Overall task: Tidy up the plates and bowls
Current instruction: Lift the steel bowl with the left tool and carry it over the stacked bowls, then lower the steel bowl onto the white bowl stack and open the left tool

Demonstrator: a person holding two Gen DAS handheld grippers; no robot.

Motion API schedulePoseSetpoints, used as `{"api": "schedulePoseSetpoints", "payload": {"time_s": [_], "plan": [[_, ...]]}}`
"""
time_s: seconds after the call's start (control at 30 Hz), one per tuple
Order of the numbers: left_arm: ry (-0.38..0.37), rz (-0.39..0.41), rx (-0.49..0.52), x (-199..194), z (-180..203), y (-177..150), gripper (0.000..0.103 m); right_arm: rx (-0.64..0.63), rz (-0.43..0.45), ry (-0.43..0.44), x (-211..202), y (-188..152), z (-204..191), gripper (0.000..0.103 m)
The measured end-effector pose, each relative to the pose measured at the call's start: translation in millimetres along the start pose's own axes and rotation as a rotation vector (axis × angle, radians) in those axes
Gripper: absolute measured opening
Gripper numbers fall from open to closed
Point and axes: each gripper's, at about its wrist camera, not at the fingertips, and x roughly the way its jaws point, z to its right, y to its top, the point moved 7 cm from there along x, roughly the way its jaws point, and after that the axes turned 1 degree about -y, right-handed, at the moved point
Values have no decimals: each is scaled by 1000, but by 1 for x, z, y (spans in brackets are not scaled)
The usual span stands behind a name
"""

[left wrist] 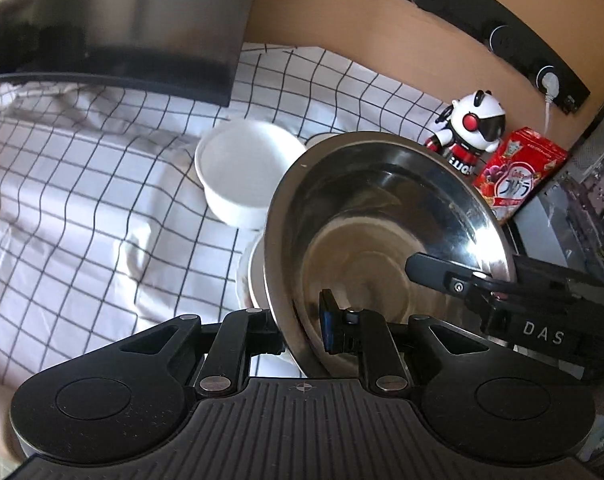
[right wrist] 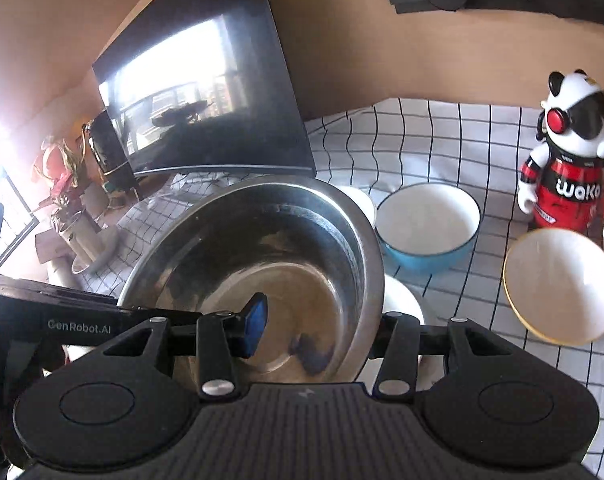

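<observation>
Steel bowl (left wrist: 382, 216) fills centre frame, tilted, clamped at its rim by both the left gripper (left wrist: 302, 332) and right gripper (right wrist: 322, 324); white bowl (left wrist: 242, 176) sits upper-left behind it.

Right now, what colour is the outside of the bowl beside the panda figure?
Light blue outside, white inside; the bowl shows best in the right wrist view.

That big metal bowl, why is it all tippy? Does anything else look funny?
The steel bowl is tilted, lifted off the checked tablecloth by both tongs: left tongs and right tongs each pinch its rim. The gold-rimmed white bowl also sits tipped on its side beside the panda robot toy. Nothing looks spilled or broken.
</observation>
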Motion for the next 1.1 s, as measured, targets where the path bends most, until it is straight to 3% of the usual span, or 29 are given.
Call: {"api": "schedulePoseSetpoints", "payload": {"time_s": [0.37,0.83,1.1], "plan": [[-8,-33,78,34,5,17,19,21,8,-51,18,5,18,47],[49,-160,52,108,-20,-6,18,68,-153,-106,81,-39,41,47],[37,-195,46,123,-22,-9,18,105,-170,-136,92,-45,53,47]]}}
